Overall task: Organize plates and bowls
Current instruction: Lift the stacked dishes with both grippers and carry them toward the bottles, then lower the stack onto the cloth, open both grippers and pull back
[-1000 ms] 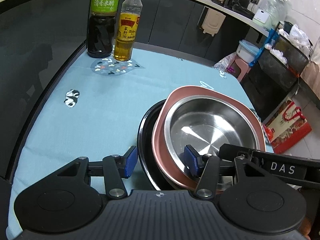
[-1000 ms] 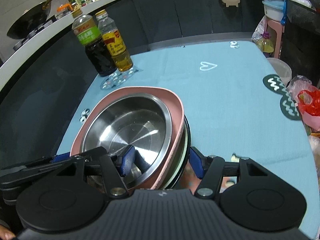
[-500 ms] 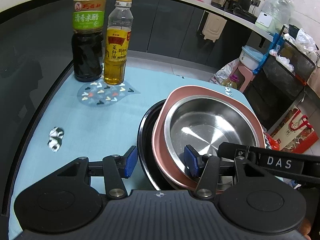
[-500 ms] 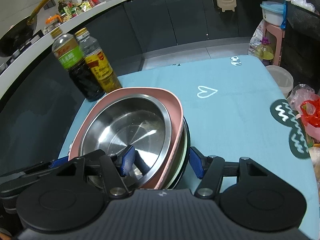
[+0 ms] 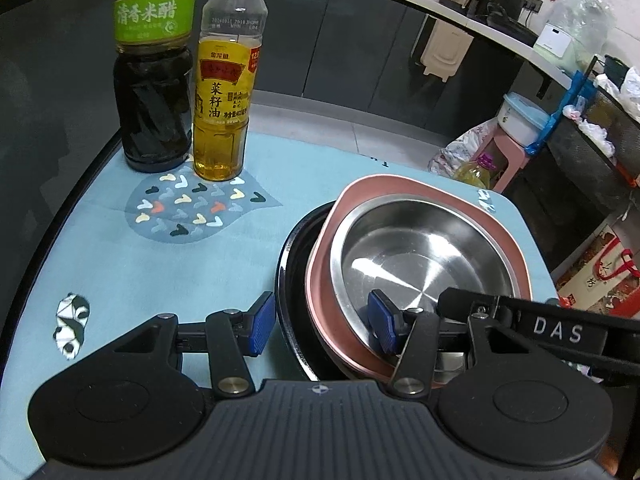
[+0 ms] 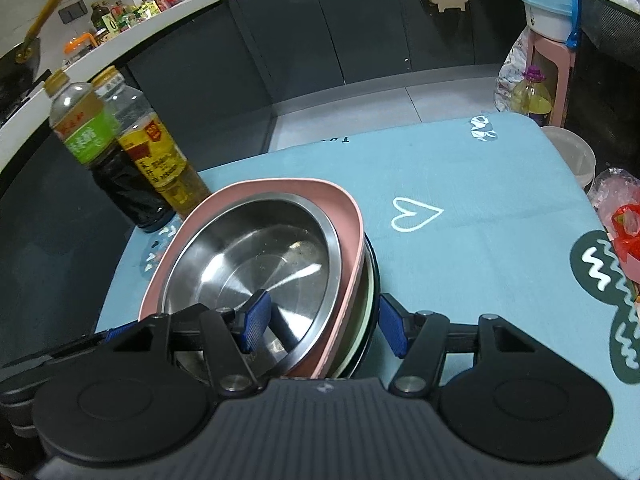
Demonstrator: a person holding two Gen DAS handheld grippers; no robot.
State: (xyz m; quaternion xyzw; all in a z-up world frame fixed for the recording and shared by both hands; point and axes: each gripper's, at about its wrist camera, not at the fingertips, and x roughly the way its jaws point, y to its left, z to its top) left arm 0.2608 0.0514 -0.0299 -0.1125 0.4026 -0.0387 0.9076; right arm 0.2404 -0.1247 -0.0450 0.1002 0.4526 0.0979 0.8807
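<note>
A stack of dishes is held between my two grippers: a steel bowl (image 5: 424, 256) inside a pink squarish plate (image 5: 516, 248), over a pale plate (image 6: 362, 300) and a black plate (image 5: 290, 276). My left gripper (image 5: 320, 324) straddles the stack's left rim, one blue pad outside, one inside the bowl. My right gripper (image 6: 322, 320) straddles the right rim the same way. The steel bowl (image 6: 256, 264) and pink plate (image 6: 348, 208) show in the right wrist view too. The stack seems lifted off the blue tablecloth (image 5: 120, 264).
A dark vinegar bottle (image 5: 152, 80) and a yellow oil bottle (image 5: 224, 96) stand at the table's back left, also in the right wrist view (image 6: 120, 168). Beyond the table's right edge are a pink stool (image 6: 552, 68), bags and a white bucket (image 6: 576, 156).
Both grippers have carried the stack toward the table's far edge and the bottles, which now look larger and closer. The grip on the rims is unchanged.
</note>
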